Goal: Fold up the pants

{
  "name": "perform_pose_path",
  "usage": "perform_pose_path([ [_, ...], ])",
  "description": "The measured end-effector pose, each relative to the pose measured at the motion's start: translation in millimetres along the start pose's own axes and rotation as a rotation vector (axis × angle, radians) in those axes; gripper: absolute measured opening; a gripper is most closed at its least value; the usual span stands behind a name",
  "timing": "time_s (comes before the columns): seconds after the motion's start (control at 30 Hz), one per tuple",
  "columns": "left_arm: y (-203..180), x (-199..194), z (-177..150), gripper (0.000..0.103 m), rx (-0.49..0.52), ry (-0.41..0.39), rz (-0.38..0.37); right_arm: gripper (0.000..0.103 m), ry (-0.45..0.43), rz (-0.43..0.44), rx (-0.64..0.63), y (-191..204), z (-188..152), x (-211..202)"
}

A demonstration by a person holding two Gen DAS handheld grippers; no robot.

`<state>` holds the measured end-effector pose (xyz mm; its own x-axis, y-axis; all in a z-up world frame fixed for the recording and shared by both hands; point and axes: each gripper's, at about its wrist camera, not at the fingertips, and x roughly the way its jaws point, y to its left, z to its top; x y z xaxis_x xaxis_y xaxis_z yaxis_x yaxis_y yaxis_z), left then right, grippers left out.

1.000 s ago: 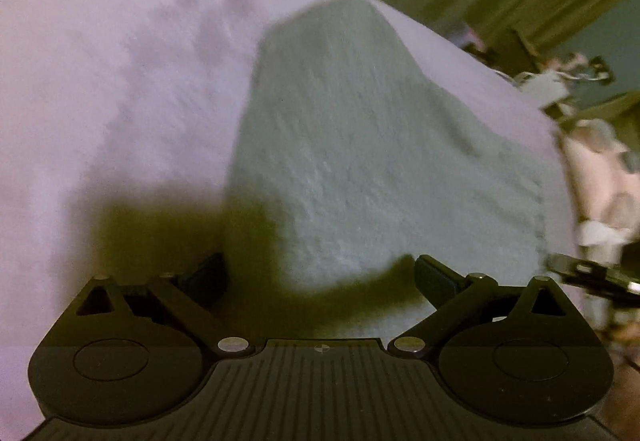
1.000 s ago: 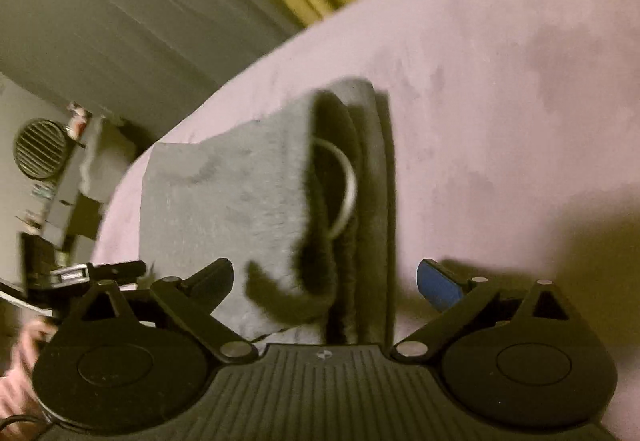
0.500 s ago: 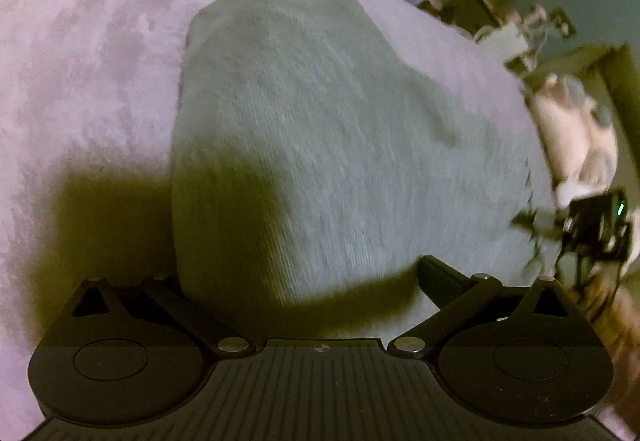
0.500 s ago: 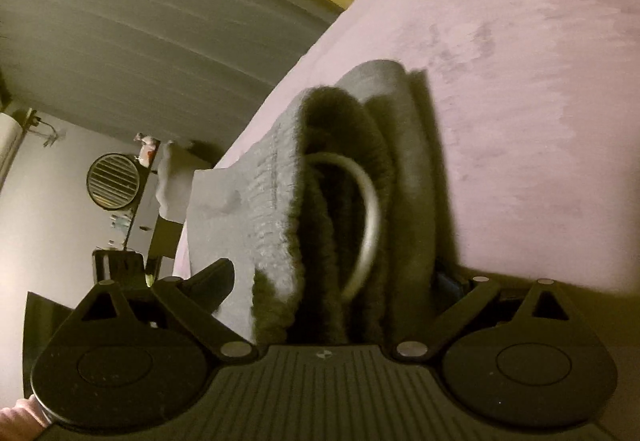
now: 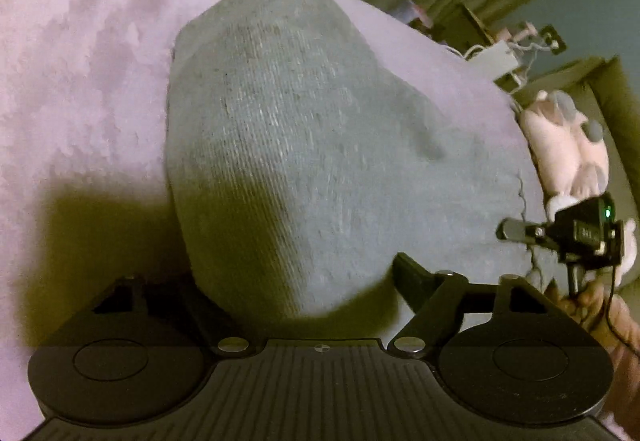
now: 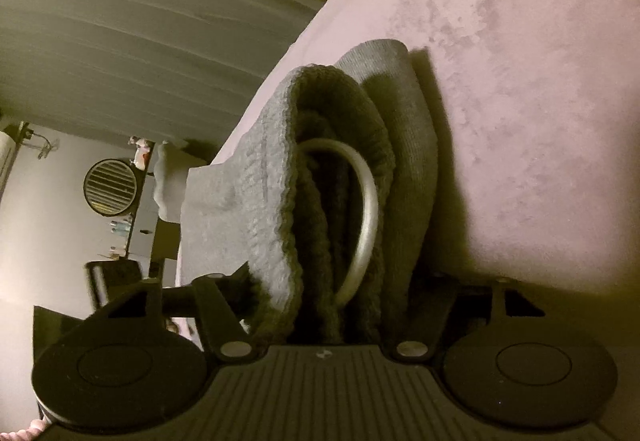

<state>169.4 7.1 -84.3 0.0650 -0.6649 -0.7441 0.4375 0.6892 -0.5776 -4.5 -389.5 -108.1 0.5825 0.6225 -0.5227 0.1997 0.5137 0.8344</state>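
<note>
The grey knit pants (image 5: 304, 145) lie folded on a pink fleece bed cover (image 5: 80, 89). My left gripper (image 5: 296, 285) straddles a rounded folded edge of the pants; its jaws stand wide and the fabric fills the gap. In the right wrist view the ribbed waistband end (image 6: 316, 209) with a pale drawstring loop (image 6: 366, 217) sits between the jaws of my right gripper (image 6: 336, 305), which have closed in on the bundle. The right gripper also shows in the left wrist view (image 5: 572, 233) at the far right edge of the pants.
Pink bed cover (image 6: 520, 101) spreads around the pants. Stuffed toys (image 5: 568, 145) and clutter lie beyond the bed's right edge. Curtains (image 6: 140, 21) and a round fan (image 6: 110, 193) stand at the room's side.
Both grippers have moved forward onto the pants. The right jaws narrowed around the waistband end. The left jaws stayed wide as the folded edge slid between them.
</note>
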Motion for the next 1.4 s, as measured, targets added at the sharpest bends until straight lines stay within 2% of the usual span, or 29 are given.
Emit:
perform_pose_path([
  [0.07, -2.1, 3.3, 6.5, 0.092, -0.08, -0.013, 0.007, 0.079, 0.004, -0.023, -0.025, 5.8, 2.2, 5.0],
  [0.1, -5.6, 4.1, 8.0, 0.09, -0.094, -0.021, 0.02, 0.079, 0.001, -0.039, -0.034, 9.5, 2.7, 6.9],
  [0.13, -10.9, 3.8, 8.6, 0.077, -0.083, -0.033, 0.039, 0.073, -0.013, -0.067, -0.039, 12.8, 1.2, 7.0],
  [0.17, -18.4, 2.1, 8.0, 0.07, -0.041, -0.037, 0.085, 0.063, -0.023, -0.107, -0.052, 16.9, -1.3, 6.3],
  [0.23, -27.4, -2.5, 5.6, 0.05, -0.002, -0.039, 0.108, 0.06, -0.034, -0.16, -0.09, 31.8, -6.2, 4.4],
  [0.3, -36.2, -6.5, 7.8, 0.042, -0.001, -0.042, 0.132, 0.058, -0.048, -0.184, -0.134, 51.5, -8.7, 7.0],
  [0.47, -50.7, -20.6, 21.4, 0.039, 0.015, -0.085, 0.137, 0.056, -0.083, -0.116, -0.208, 100.1, 5.2, 12.7],
  [0.6, -53.1, -36.7, 47.5, 0.038, 0.004, -0.192, 0.151, 0.056, -0.14, -0.128, -0.286, 126.6, 30.9, 22.1],
  [0.7, -50.7, -41.5, 73.0, 0.041, -0.006, -0.238, 0.16, 0.056, -0.189, -0.129, -0.286, 134.4, 58.0, 26.6],
  [0.73, -49.3, -38.9, 79.6, 0.051, -0.007, -0.235, 0.175, 0.057, -0.202, -0.147, -0.293, 136.1, 66.0, 29.5],
  [0.77, -45.7, -35.0, 85.4, 0.059, -0.016, -0.219, 0.21, 0.064, -0.21, -0.174, -0.299, 136.0, 73.7, 34.4],
  [0.8, -42.8, -30.5, 89.4, 0.069, -0.021, -0.194, 0.282, 0.07, -0.217, -0.229, -0.296, 134.6, 81.0, 39.4],
  [0.83, -40.0, -26.2, 91.7, 0.077, -0.03, -0.177, 0.374, 0.081, -0.231, -0.299, -0.278, 132.3, 87.6, 42.3],
  [0.87, -36.6, -24.1, 90.7, 0.077, -0.036, -0.165, 0.473, 0.086, -0.261, -0.384, -0.264, 129.5, 92.1, 41.6],
  [0.9, -34.9, -24.6, 87.1, 0.079, -0.021, -0.161, 0.516, 0.087, -0.293, -0.44, -0.261, 129.1, 93.4, 37.4],
  [0.97, -32.6, -31.0, 70.9, 0.084, 0.007, -0.186, 0.53, 0.095, -0.325, -0.492, -0.291, 129.0, 87.9, 30.1],
  [1.0, -31.6, -34.8, 60.8, 0.092, 0.013, -0.203, 0.524, 0.096, -0.321, -0.507, -0.319, 131.0, 82.0, 30.0],
  [1.03, -29.9, -38.4, 49.3, 0.095, 0.02, -0.212, 0.524, 0.097, -0.318, -0.521, -0.348, 131.4, 75.1, 29.9],
  [1.17, -35.3, -35.8, 15.5, 0.095, 0.067, -0.217, 0.56, 0.097, -0.25, -0.617, -0.415, 128.2, 54.4, 46.9],
  [1.27, -41.4, -30.9, 4.3, 0.096, 0.089, -0.224, 0.6, 0.098, -0.221, -0.694, -0.446, 117.7, 44.0, 57.3],
  [1.33, -43.6, -29.7, -3.3, 0.096, 0.095, -0.229, 0.618, 0.098, -0.221, -0.695, -0.452, 109.6, 43.0, 58.8],
  [1.4, -44.7, -28.3, -9.6, 0.096, 0.098, -0.228, 0.64, 0.098, -0.212, -0.68, -0.397, 99.3, 42.5, 58.6],
])
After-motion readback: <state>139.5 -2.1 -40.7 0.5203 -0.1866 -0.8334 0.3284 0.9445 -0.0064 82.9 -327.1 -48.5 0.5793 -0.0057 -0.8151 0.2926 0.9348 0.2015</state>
